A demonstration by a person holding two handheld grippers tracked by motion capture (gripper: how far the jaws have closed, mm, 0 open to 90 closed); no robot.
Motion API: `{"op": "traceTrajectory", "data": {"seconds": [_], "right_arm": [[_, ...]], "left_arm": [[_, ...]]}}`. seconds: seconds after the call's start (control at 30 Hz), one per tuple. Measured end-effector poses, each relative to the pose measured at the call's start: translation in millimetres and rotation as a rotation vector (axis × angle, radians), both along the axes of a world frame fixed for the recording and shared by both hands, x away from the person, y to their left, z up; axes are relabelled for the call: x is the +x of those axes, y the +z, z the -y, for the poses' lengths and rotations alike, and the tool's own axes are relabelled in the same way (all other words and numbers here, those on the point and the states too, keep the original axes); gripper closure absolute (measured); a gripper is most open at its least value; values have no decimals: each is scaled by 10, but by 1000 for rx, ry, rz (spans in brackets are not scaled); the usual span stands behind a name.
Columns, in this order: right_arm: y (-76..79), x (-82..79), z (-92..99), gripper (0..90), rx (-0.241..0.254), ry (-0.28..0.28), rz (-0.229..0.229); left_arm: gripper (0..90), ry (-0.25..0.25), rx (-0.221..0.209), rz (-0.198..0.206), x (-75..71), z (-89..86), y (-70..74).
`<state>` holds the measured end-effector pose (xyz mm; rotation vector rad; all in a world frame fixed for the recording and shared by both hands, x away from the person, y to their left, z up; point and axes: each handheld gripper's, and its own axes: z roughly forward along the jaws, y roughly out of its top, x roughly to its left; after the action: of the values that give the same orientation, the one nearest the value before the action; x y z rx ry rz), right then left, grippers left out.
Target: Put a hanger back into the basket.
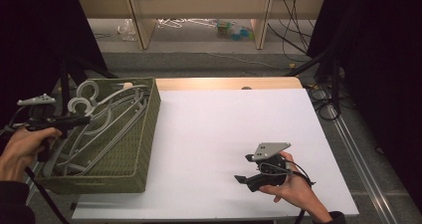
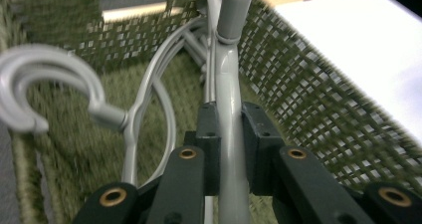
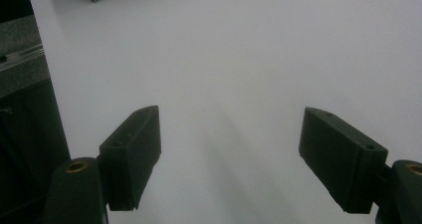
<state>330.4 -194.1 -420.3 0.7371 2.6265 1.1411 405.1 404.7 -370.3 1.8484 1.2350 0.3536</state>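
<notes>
Your left gripper [image 2: 226, 149] is clamped on a grey hanger [image 2: 230, 99] in the basket [image 1: 149, 129] at 9 o'clock; it looks light, stiff and slippery, so hold the arm firmly. Your right gripper [image 3: 231, 159] gapes empty.

A basket [image 1: 144, 134] sits at the left edge of the bench [image 1: 224, 134], with a pile of hangers [image 1: 107, 127] lying inside it, their hooks toward its far left corner. The left claw [image 1: 82, 119] reaches over the basket's left wall, clamped on one hanger [image 2: 231, 114]. The right claw [image 1: 244, 169] rests well apart, on the bench's near right part, spread wide.
</notes>
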Motion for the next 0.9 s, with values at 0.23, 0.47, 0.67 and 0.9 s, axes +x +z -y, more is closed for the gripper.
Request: {"op": "traceTrajectory", "data": {"seconds": [0.23,0.47,0.67,0.9], "right_arm": [[-1,2,5,252,-1,1,-5],[0,2,5,252,1,-2,-1],[6,1,13,252,0,-7,-3],[9,6,22,252,1,-5,2]], "left_arm": [[787,31,-20,-40,22,-4,-152],[761,109,9,-116,23,-40,-292],[753,174,49,-113,17,-65,-323],[740,236,120,-112,5,-80,-349]]}}
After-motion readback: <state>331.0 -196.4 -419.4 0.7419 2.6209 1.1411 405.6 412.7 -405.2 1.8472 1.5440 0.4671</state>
